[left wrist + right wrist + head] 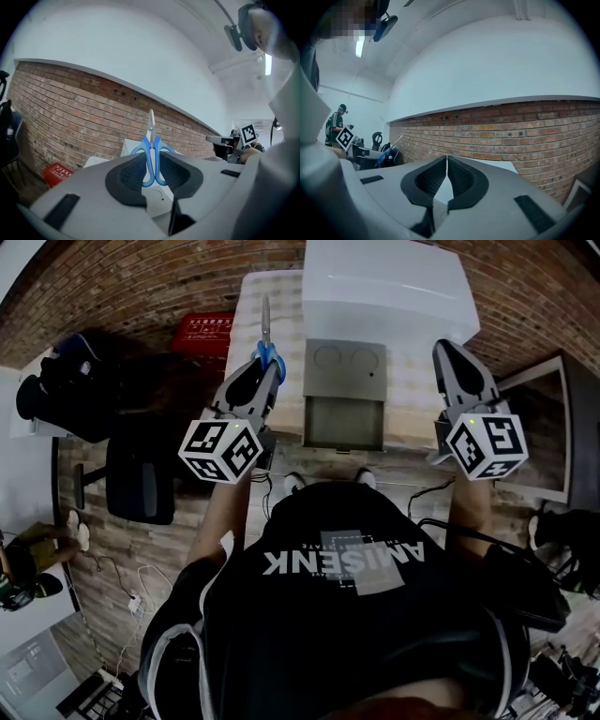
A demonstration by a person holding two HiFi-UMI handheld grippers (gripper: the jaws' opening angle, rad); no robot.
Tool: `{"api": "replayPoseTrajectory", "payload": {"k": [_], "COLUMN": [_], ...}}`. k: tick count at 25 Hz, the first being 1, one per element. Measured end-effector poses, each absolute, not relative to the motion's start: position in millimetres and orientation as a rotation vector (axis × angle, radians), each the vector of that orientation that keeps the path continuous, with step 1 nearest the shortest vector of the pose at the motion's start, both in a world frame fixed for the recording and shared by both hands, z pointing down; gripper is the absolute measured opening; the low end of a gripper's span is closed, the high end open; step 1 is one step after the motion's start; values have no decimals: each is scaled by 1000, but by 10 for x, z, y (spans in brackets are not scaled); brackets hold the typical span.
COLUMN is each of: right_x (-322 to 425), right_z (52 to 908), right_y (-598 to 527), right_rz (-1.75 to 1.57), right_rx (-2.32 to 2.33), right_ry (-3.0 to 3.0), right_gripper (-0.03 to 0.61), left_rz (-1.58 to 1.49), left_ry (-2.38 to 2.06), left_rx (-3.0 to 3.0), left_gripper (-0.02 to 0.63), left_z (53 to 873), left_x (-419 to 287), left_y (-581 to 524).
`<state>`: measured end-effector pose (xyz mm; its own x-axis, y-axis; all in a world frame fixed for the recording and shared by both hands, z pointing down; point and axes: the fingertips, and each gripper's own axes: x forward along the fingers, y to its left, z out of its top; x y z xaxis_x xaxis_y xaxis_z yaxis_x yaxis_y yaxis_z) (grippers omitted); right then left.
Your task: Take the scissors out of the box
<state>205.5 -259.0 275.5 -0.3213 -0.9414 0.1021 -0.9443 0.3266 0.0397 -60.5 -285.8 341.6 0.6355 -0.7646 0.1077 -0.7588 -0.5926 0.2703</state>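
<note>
Scissors [151, 139] out of the box [345, 381], held up by the left hand-held gripper [263, 369].
It clamps the blue handles; the long axis runs straight out along its jaws, blades pointing away from the person, left of the box. The right hand-held gripper [446, 161], right of the box, is clenched on nothing. The grey box sits below, between them, on the cloth-covered surface [274, 292]; a brick wall [70, 108] lies beyond.

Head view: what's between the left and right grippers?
The open grey box on the table shows between the left gripper and the right gripper in the head view.
</note>
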Motion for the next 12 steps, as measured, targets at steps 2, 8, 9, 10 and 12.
{"api": "replayPoseTrajectory", "payload": {"k": [2, 8, 9, 10, 12], "right_x": [2050, 2108, 2132, 2156, 2196], "right_z": [2713, 2639, 2637, 2636, 2619], "right_y": [-2564, -2491, -2481, -2469, -2442], "right_rz": [31, 3, 4, 10, 22], "right_rx": [1785, 1853, 1867, 1881, 1903], "right_ry": [-2449, -2409, -2404, -2400, -2389], "right_gripper": [43, 41, 41, 41, 41], "left_rz": [-67, -218, -237, -246, -248], "left_ry": [-1246, -1293, -1294, -1295, -1286], "left_rx": [2585, 2612, 2625, 2643, 2674], "left_gripper": [97, 97, 97, 97, 97], "left_z": [3302, 2988, 2947, 2911, 2848], "left_x": [-689, -920, -931, -932, -916], "left_y": [-2885, -2932, -2935, -2933, -2926]}}
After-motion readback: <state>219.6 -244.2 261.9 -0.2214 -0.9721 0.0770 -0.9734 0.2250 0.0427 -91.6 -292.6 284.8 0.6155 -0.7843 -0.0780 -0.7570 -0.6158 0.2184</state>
